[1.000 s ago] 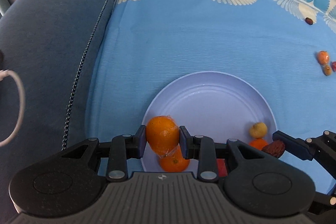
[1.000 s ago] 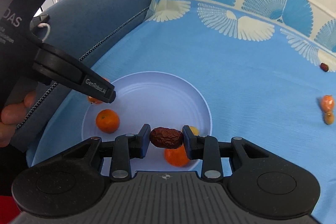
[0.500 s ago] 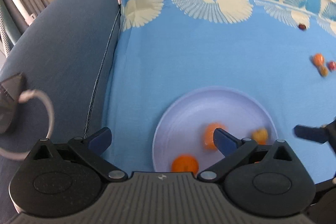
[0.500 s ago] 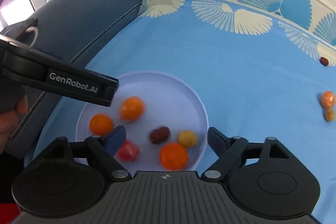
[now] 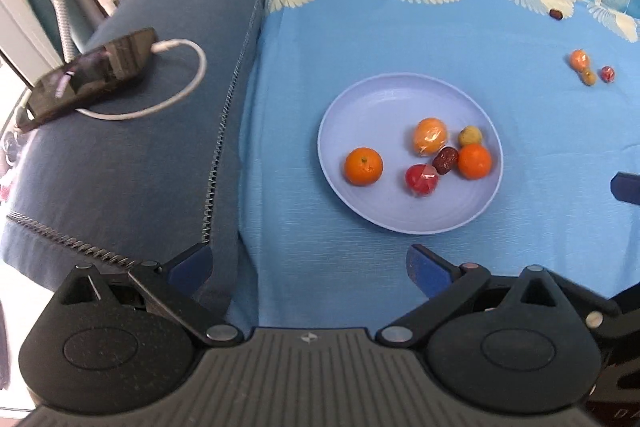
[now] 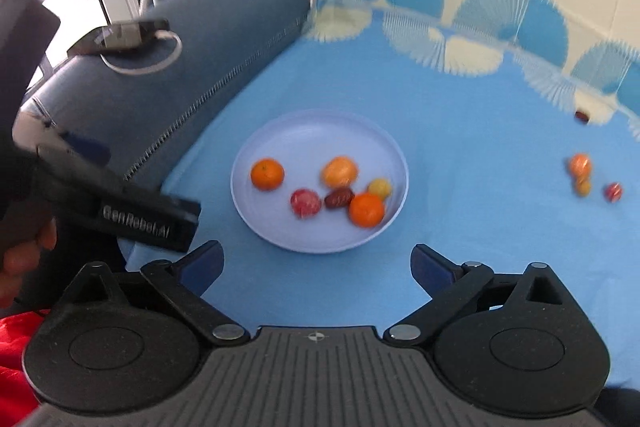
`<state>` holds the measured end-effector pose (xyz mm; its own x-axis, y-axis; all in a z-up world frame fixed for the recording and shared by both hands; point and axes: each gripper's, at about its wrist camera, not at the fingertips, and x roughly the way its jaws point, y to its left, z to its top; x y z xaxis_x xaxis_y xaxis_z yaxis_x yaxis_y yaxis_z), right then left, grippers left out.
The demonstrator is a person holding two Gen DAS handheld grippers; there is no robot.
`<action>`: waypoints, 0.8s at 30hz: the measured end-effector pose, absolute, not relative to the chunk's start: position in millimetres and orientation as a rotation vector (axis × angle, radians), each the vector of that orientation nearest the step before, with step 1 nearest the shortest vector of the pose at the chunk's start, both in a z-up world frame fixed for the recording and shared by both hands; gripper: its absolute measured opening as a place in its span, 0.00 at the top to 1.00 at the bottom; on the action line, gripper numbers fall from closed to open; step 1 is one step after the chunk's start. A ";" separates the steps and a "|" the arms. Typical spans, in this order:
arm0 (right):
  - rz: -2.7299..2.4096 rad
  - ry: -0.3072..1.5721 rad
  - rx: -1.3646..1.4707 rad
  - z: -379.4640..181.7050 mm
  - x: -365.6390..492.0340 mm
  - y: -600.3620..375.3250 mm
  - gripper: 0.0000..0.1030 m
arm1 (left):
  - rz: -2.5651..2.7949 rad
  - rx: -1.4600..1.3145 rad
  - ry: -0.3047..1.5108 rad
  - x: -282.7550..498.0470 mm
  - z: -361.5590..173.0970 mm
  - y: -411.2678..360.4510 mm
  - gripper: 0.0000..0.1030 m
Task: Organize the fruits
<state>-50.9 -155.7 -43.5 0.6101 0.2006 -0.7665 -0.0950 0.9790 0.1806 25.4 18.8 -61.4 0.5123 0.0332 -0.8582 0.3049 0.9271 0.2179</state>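
A pale lilac plate (image 5: 372,99) (image 6: 320,131) lies on a blue cloth and holds several fruits: two tangerines (image 5: 363,166) (image 5: 474,161), a wrapped orange fruit (image 5: 430,135), a red wrapped fruit (image 5: 421,179), a brown date (image 5: 445,159) and a small yellow fruit (image 5: 470,136). My left gripper (image 5: 308,265) is open and empty, raised back from the plate's near left. My right gripper (image 6: 318,261) is open and empty, just short of the plate's near rim.
Three small fruits (image 5: 588,67) (image 6: 588,177) and a lone dark date (image 5: 555,13) (image 6: 582,115) lie on the cloth far right. A blue sofa arm (image 5: 132,131) on the left carries a phone (image 5: 92,75) with a white cable.
Both grippers opened: the left let go of the wrapped orange fruit, the right let go of the date, both into the plate. Both then pulled up and back.
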 end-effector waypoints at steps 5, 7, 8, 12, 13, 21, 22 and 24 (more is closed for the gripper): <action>0.167 0.846 0.101 -27.5 -73.3 -149.5 0.01 | -0.162 0.345 0.960 0.8 -40.2 21.2 0.00; 0.167 0.826 0.091 -23.0 -82.3 -147.0 0.01 | -0.162 0.339 0.944 -8.3 -34.3 21.4 0.00; 0.167 0.817 0.087 -21.5 -85.7 -145.3 0.01 | -0.162 0.338 0.940 -10.8 -32.6 21.5 0.00; 0.154 0.789 0.076 -15.6 -97.3 -142.7 0.01 | -0.158 0.335 0.916 -24.6 -25.1 21.4 0.00; 0.151 0.782 0.077 -14.0 -99.6 -142.8 0.01 | -0.159 0.335 0.910 -27.0 -23.8 21.4 0.00; 0.141 0.750 0.071 -7.6 -111.1 -141.2 0.01 | -0.162 0.338 0.880 -37.7 -16.1 21.0 0.00; 0.141 0.749 0.071 -7.2 -111.7 -141.2 0.01 | -0.162 0.338 0.879 -38.0 -15.8 21.0 0.00; 0.141 0.747 0.069 -6.6 -112.7 -140.9 0.01 | -0.162 0.338 0.878 -38.6 -15.4 21.4 0.00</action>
<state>-112.7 -140.9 -6.6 0.7247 0.1521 -0.6721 -0.1032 0.9883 0.1124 -38.6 21.4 -15.4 0.6310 -0.0009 -0.7758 0.2757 0.9350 0.2232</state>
